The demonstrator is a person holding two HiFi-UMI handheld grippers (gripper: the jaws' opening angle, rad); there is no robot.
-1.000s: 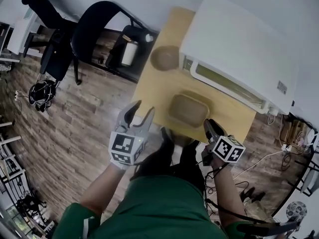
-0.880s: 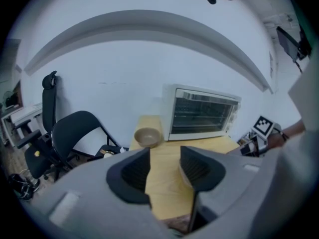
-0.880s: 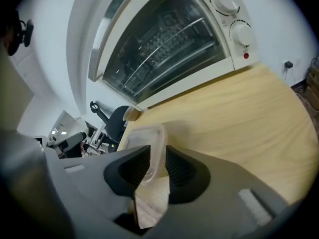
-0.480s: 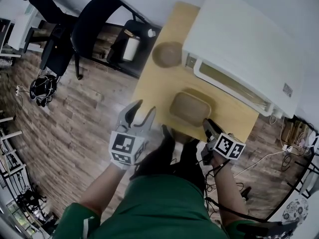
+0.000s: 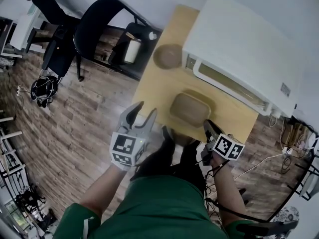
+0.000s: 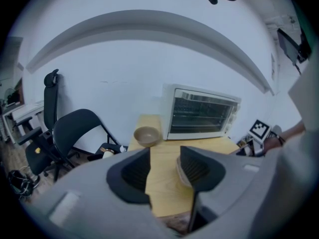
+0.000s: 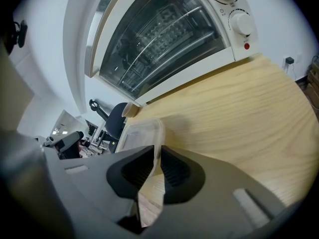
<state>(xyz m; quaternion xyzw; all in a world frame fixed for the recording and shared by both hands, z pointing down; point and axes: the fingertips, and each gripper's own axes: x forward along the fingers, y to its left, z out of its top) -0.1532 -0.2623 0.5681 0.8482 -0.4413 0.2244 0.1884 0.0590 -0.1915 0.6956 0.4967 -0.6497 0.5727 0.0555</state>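
On your right gripper the fingers clench the rim of the one clear rectangular plastic container, just in front of the single white toaster oven on the light wooden desk. One round tan bowl sits beside the oven. Your left gripper, farther from the oven, has its fingers released and empty.

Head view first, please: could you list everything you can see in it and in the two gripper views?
Table: one, light wood, against the wall.
Oven: one, white, at the table's back.
Bowl: one, tan, on the table beside the oven.
Tub: one, clear, on the table in front of the oven.
Folding chair: one, black, beside the table.
Office chair: one, black, farther off.
Cup: one, white, on the folding chair's seat.
Floor: brown planks.
Shirt: one, green, bottom of head view.
Left claw: grey, open, empty, off the table's near edge.
Right claw: grey, shut on the tub's rim.
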